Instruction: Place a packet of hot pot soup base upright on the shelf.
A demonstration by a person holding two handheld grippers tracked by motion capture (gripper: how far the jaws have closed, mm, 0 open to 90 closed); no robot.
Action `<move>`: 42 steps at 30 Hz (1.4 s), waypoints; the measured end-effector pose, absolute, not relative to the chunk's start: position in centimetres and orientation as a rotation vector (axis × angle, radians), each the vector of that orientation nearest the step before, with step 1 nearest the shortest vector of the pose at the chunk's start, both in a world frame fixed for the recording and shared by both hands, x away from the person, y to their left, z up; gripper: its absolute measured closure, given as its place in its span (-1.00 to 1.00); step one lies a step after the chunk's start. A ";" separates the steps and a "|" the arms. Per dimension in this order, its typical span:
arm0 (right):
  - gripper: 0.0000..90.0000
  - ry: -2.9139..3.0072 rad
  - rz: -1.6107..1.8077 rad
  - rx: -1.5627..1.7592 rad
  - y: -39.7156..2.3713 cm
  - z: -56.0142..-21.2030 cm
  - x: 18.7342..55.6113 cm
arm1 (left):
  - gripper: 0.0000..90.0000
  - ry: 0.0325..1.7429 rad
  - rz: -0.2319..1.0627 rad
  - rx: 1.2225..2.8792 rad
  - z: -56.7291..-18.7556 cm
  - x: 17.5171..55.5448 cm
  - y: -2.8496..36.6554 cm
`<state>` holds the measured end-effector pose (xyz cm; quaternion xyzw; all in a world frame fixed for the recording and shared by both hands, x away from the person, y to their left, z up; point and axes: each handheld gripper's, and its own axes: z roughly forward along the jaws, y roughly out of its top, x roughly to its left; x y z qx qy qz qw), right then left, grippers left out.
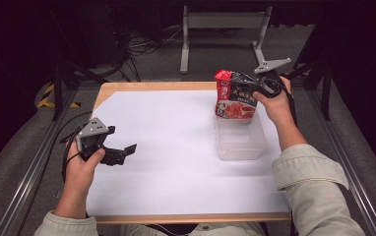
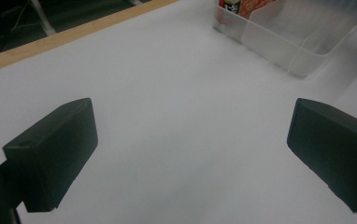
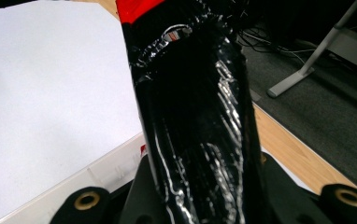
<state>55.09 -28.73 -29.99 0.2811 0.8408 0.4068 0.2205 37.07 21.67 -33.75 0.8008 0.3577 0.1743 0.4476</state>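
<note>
The snack packet (image 1: 235, 96) sits upper right of centre in the high view, upright, its lower end dipping into the far end of the clear plastic tub (image 1: 240, 142). It is a glossy red-and-black foil bag, crinkled and shiny in the right gripper view (image 3: 200, 116), where it rises from the bottom edge up through the middle of the frame. It looks light and soft, likely puffed with air, so it should give under pressure and could slide on its slick film. The best hold is probably near the sealed top edge or along a side seam, where the film is flat and doubled; squeezing the belly risks crushing what is inside or letting the bag squirm free.

The right gripper (image 1: 269, 86) is clamped on the packet's upper right side, jaws pressed close around the film, with the hand behind it at the right of the tub. The tub stands on the white sheet (image 1: 176, 147) covering the wooden table (image 1: 141, 86), right of centre, and it seems otherwise unfilled.

The left gripper (image 1: 114, 153) rests low at the left of the high view, well apart from the tub, its jaws spread wide with nothing between them; its own view shows the two black fingers (image 2: 50, 154) over bare white sheet.
</note>
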 end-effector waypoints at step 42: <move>-0.27 2.169 1.218 0.910 -33.9 -28.0 48.3 | -0.94 0.865 0.385 1.983 -36.0 36.9 22.0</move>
